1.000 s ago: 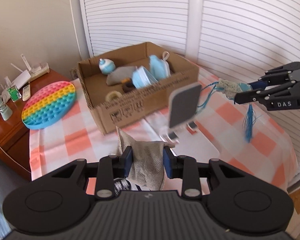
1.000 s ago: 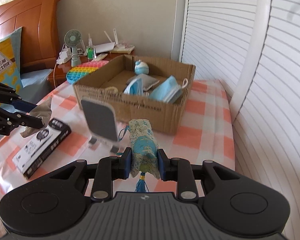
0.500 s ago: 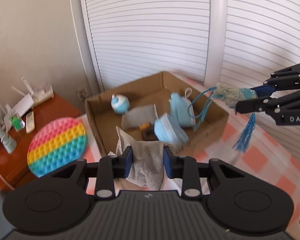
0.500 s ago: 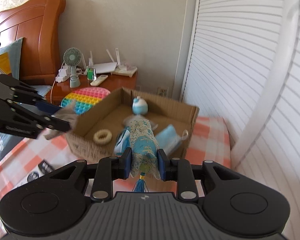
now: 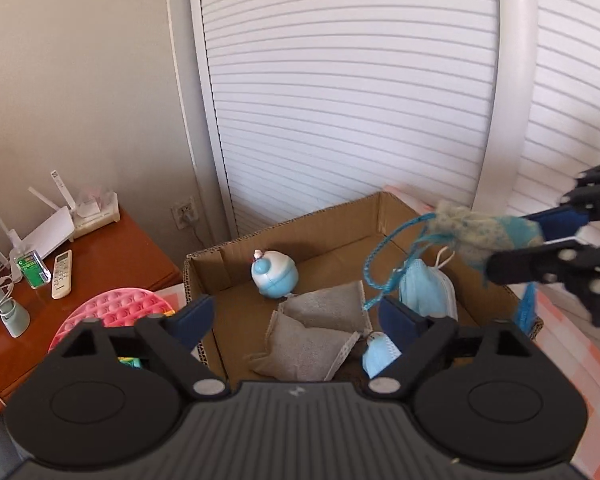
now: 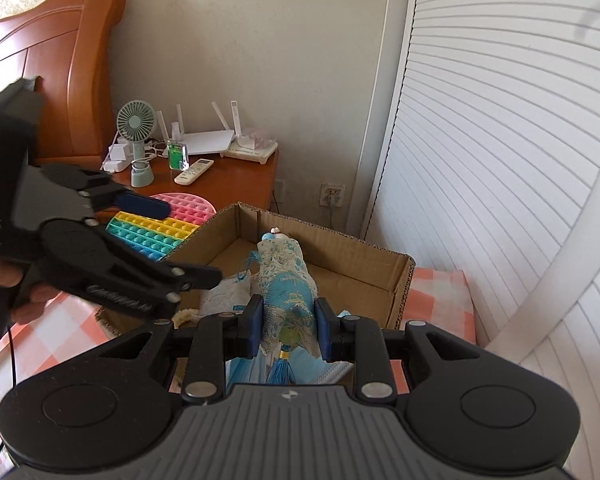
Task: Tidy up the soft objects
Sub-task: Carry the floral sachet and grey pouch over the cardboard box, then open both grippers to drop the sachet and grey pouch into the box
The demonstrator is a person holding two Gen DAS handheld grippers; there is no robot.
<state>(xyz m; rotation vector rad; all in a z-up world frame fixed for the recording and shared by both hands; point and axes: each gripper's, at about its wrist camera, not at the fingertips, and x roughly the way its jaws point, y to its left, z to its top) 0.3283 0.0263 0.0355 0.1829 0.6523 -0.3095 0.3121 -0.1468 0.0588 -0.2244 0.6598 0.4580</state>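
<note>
Progress: cardboard box (image 5: pixel 340 224) already holds two grey pouches (image 5: pixel 312 334), a stack of blue face masks (image 5: pixel 428 292) and a round blue-and-white toy (image 5: pixel 274 278); judged well advanced, with one item not yet placed.
Remaining: blue brocade pouch (image 6: pixel 286 292) is not yet in the box; release over the box interior appears to be the step in hand.
Left gripper (image 5: pixel 296 316): fingers spread wide apart, nothing between them; positioned above the box, with the grey pouches directly ahead of and below the fingertips.
Right gripper (image 6: pixel 288 324): fingers clamped on the brocade pouch at its lower half; box interior lies straight ahead of and below the fingertips.
Brocade pouch, position: held in the air above the near right wall of the box, forward and to the right of the left gripper.
Brocade pouch, appearance: turquoise fabric with gold pattern, pale lace-like upper end, looped blue cord (image 5: pixel 384 264) hanging forward, blue tassel (image 6: pixel 282 372) hanging behind the fingers.
Handling: soft and slack; cord may catch on the box wall.
Surroundings: rainbow bubble mat (image 6: pixel 156 228) left of the box; checked cloth (image 6: pixel 436 280) under the box.
</note>
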